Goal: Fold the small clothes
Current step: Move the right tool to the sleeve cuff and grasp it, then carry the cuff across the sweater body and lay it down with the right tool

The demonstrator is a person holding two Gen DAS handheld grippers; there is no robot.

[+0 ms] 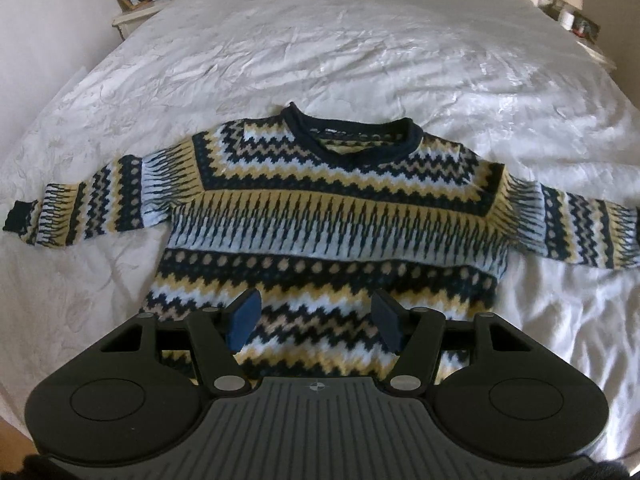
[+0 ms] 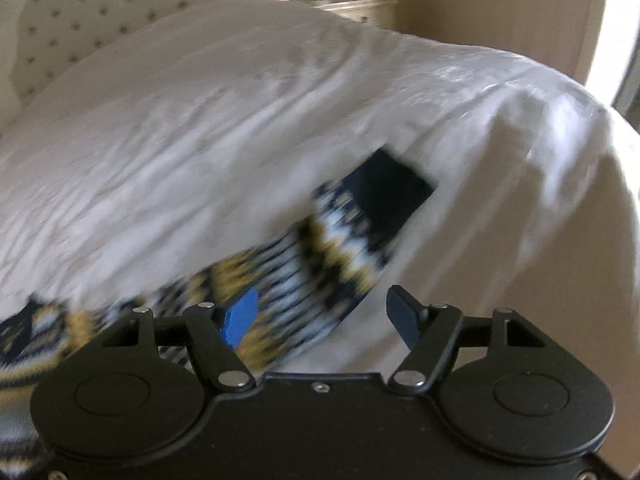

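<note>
A small knitted sweater [image 1: 320, 216] in navy, yellow and pale blue zigzag bands lies flat on the white bed, front up, collar far, both sleeves spread out sideways. My left gripper [image 1: 316, 322] is open and empty, hovering over the sweater's lower hem at its middle. In the right wrist view the sweater's right sleeve [image 2: 320, 248] runs diagonally, its dark navy cuff [image 2: 396, 192] pointing up and right. My right gripper [image 2: 324, 316] is open over the sleeve's middle, one blue pad [image 2: 240, 320] above the knit. That view is motion-blurred.
The white crumpled duvet [image 1: 320, 48] covers the whole bed. Nightstands with lamps stand at the far left [image 1: 140, 4] and far right [image 1: 576, 12]. A padded headboard [image 2: 80, 20] shows behind. The bed's right edge [image 2: 600, 184] drops off close to the cuff.
</note>
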